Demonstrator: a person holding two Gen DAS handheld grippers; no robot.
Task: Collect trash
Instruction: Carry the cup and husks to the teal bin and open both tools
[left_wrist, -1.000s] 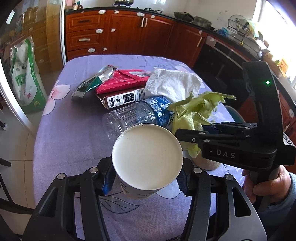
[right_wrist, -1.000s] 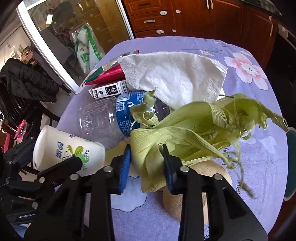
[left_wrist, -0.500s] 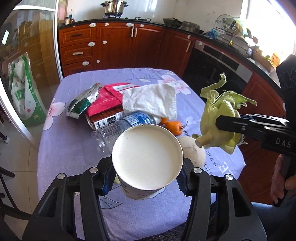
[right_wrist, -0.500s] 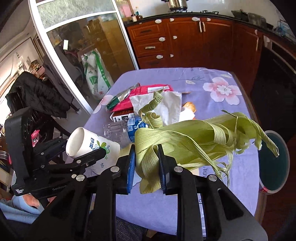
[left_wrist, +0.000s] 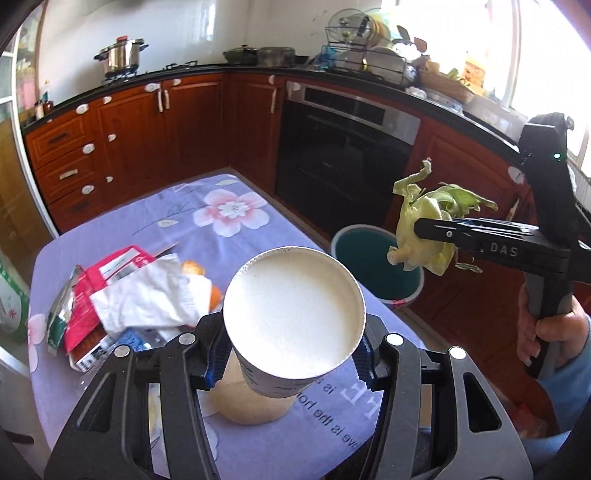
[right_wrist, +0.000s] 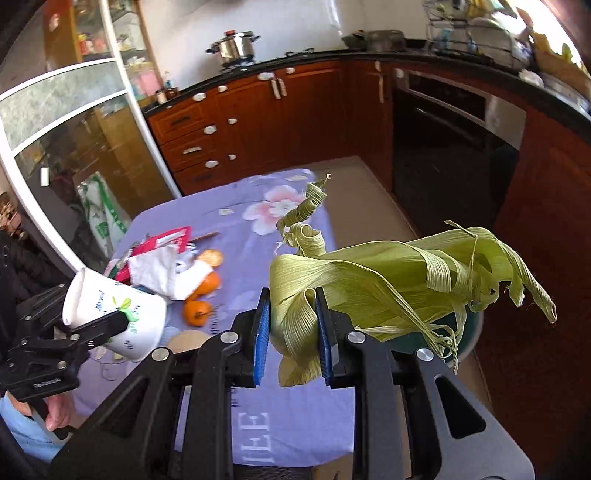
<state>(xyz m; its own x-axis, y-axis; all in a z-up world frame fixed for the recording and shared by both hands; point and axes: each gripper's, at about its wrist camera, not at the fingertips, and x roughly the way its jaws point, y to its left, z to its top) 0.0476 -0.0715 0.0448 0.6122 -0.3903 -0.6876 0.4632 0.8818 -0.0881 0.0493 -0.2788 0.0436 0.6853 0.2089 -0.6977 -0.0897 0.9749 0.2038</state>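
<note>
1. Two grippers are loaded: the left gripper (left_wrist: 291, 363) clamps a paper cup (left_wrist: 293, 317) above the table (left_wrist: 229, 236).
2. Right gripper (right_wrist: 293, 332) pinches corn husks (right_wrist: 391, 273) above the bin (left_wrist: 373, 243).

Kitchen, daylight from a window at right. Desk (left_wrist: 236, 435) covered by a lilac cloth printed with pink flowers and some lettering. Three small oranges (right_wrist: 197, 313) lie on it, two touching, one apart toward the far side.

Red-brown cabinets (left_wrist: 133, 122) with white knobs run along the far wall under a dark countertop (right_wrist: 461, 61). Built-in oven (left_wrist: 343, 147), black door, steel trim, set between the cabinets.

Steel pot (left_wrist: 120, 57) with lid stands on the hob. Dish rack (left_wrist: 364, 55) loaded with plates farther along, near the window.

Glass-fronted partition (right_wrist: 70, 147) at left; a white-and-green sack (right_wrist: 101, 218) stands on the floor behind it.
</note>
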